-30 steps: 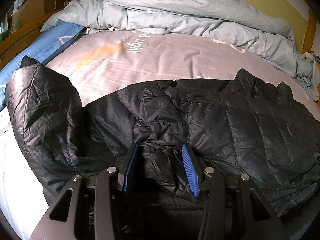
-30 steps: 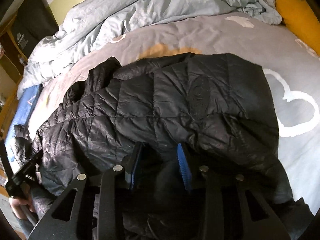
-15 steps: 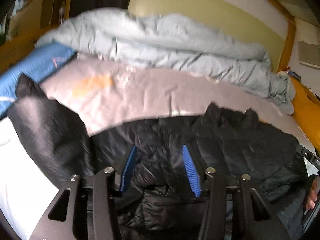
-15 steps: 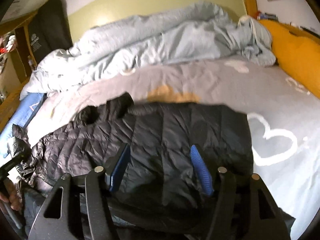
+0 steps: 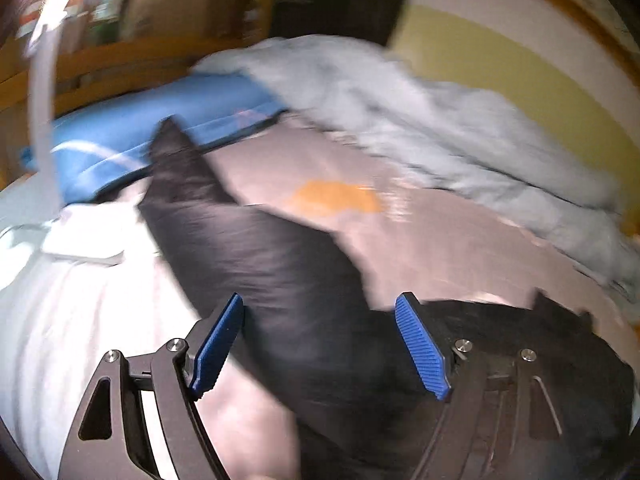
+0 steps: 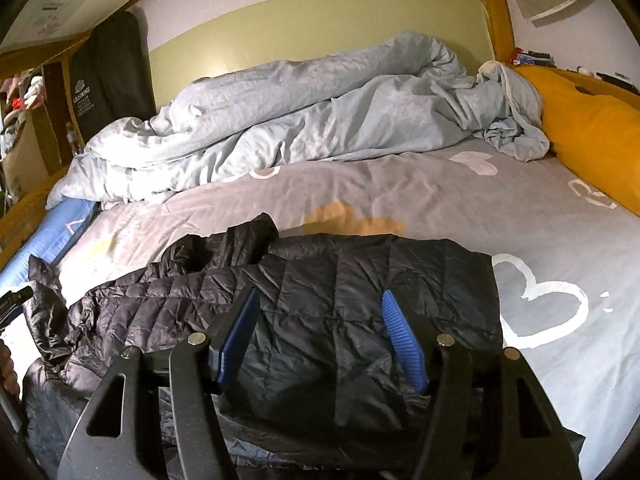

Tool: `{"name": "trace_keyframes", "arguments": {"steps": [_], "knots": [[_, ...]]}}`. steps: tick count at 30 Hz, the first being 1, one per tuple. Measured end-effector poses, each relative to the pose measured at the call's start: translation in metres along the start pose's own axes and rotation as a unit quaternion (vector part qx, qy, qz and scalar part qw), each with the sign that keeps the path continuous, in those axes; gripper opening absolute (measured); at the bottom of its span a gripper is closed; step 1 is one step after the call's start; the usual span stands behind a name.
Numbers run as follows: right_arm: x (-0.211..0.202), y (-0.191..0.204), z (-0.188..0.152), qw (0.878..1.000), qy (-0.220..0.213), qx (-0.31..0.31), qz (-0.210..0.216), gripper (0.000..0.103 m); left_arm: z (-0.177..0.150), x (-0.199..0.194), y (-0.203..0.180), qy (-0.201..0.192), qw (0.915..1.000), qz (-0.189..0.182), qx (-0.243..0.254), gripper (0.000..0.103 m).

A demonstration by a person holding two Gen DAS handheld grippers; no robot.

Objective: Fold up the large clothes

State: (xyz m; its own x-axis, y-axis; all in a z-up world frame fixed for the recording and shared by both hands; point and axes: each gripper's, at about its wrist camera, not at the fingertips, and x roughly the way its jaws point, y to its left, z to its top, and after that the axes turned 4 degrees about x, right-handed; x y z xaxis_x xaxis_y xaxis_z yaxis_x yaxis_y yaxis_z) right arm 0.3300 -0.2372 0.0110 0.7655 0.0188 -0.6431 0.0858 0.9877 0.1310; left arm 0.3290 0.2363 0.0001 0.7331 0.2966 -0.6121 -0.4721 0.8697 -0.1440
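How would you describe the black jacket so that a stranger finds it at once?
Start at the bed with the grey heart-print sheet. The jacket lies across its near edge. It is the only black, quilted, shiny item; the crumpled duvet behind is pale blue.

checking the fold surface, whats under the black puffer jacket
The black puffer jacket lies on the grey heart-print bedsheet, which shows around it. An orange print disappears under its far edge. Whatever lies beneath the jacket's middle is covered.
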Motion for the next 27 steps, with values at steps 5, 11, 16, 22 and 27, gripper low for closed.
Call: {"name": "trace_keyframes", "arguments": {"steps": [5,11,16,22,27], "knots": [[0.0,0.0,0.0,1.0,0.001,-0.001,0.005,0.065,-0.006,0.028,0.031,0.04,0.997,-0.015,-0.064,0.085],[0.0,-0.002,-0.001,1.0,0.0,0.001,0.006,0.065,-0.005,0.004,0.007,-0.022,0.9951,-0.096,-0.016,0.019],[0.001,-0.002,-0.001,1.0,0.003,0.002,0.004,0.065,-0.006,-0.011,-0.031,-0.051,0.9834,-0.168,0.046,0.01],[0.002,0.0,-0.002,1.0,0.005,-0.002,0.003,0.065,-0.029,-0.006,-0.099,0.024,0.954,-0.251,0.162,0.01],[0.005,0.0,-0.003,1.0,0.01,-0.002,0.001,0.065,-0.045,0.005,-0.126,0.068,0.9477,-0.231,0.21,0.018]]}}
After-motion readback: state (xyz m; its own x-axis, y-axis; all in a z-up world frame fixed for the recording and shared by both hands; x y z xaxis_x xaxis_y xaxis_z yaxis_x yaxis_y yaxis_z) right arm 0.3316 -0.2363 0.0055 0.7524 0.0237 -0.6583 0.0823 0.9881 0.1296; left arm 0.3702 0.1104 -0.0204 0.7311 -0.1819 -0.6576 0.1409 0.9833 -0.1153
